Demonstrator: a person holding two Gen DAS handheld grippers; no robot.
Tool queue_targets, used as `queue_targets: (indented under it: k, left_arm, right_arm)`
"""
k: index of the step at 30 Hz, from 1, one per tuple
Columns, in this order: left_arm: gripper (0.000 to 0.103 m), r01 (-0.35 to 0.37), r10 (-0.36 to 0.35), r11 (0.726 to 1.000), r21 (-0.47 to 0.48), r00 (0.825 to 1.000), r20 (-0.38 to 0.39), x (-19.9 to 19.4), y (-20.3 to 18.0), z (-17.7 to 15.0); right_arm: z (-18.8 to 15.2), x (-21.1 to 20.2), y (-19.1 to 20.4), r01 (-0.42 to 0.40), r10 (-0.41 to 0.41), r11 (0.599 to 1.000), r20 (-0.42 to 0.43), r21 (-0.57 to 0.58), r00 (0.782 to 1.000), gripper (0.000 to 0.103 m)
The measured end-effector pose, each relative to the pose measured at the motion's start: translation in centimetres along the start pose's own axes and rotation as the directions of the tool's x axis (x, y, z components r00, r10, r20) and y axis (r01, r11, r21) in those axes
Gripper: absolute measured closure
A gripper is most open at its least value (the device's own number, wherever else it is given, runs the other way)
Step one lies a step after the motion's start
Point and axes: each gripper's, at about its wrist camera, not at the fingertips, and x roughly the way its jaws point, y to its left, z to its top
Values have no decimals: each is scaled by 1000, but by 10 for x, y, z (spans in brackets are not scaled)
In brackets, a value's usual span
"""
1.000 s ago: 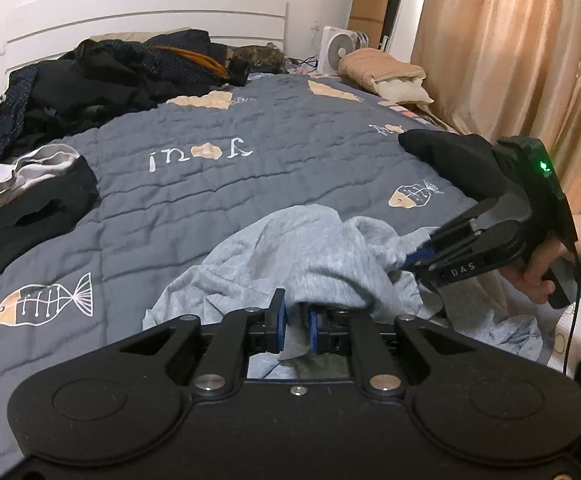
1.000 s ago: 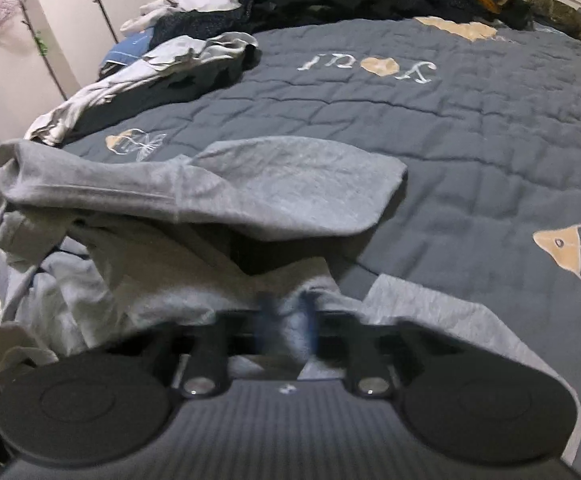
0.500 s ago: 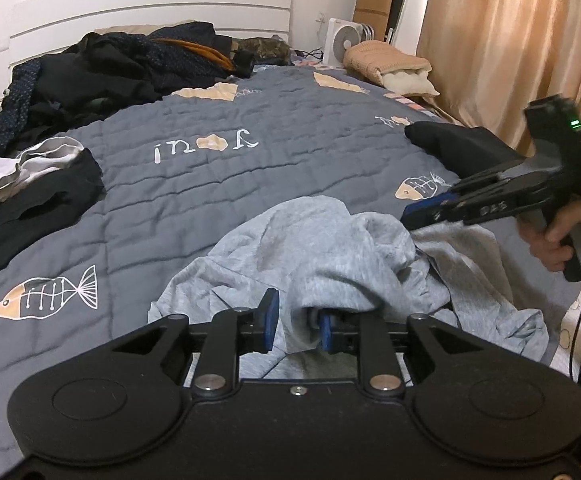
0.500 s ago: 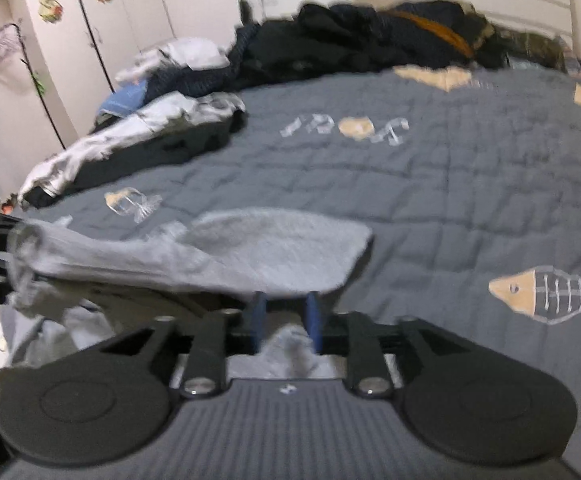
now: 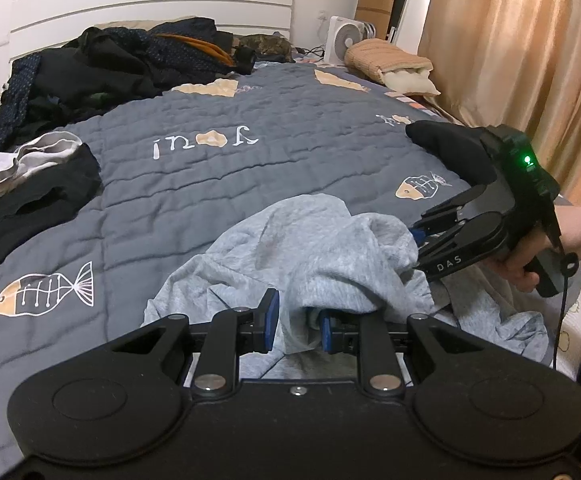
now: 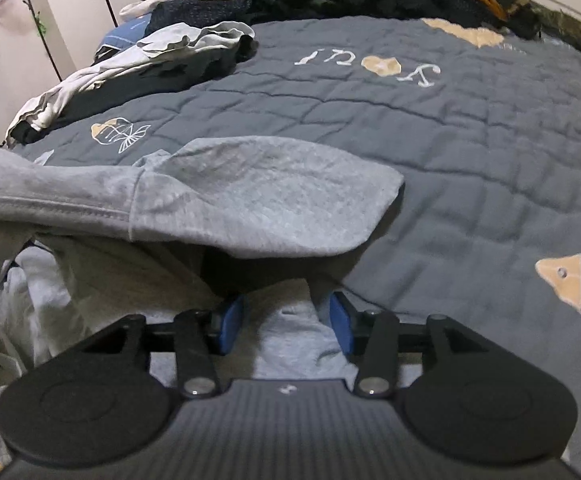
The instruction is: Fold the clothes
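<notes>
Grey top (image 5: pixel 322 256) lies crumpled at near edge of quilt (image 5: pixel 210 184), not yet spread for folding. Left gripper (image 5: pixel 294 322) straddles fabric bunch; jaws apart, pads not visibly pinching, likely seeking hem to pull flat. Right gripper (image 6: pixel 286 324), held by hand (image 5: pixel 530 260), noses into top's right side; jaws have just been opening, cloth lying loose between them, unclamped. Sleeve-like flap (image 6: pixel 250 196) drapes above. Dark clothes pile (image 5: pixel 110 64) waits by headboard, well apart. Curtain (image 5: pixel 530 60) at right.
</notes>
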Motion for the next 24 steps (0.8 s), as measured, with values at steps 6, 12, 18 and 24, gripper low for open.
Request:
queue_targets:
  k: [6,12,18,24]
  left_arm:
    - [80,-7,7,1000,-14,1000,3,2,2,2]
    - [63,-24,24,999,-28,1000,-5,0,8,1]
    - [22,-32,32,999,-13,999,13,-13,4,7]
    - [22,-9,-1,995,95,994,110,-34,-20,14]
  right_arm:
    - [0,-10,-3,-39,39,998,9,52,999,96]
    - [7,-59,-13,-110,79,980,183,164,980,98]
    - [5,-105,-17,-185,112,960,321,208,940,98]
    - [-11,-118,-4,-177,111,967,323,184,940,98]
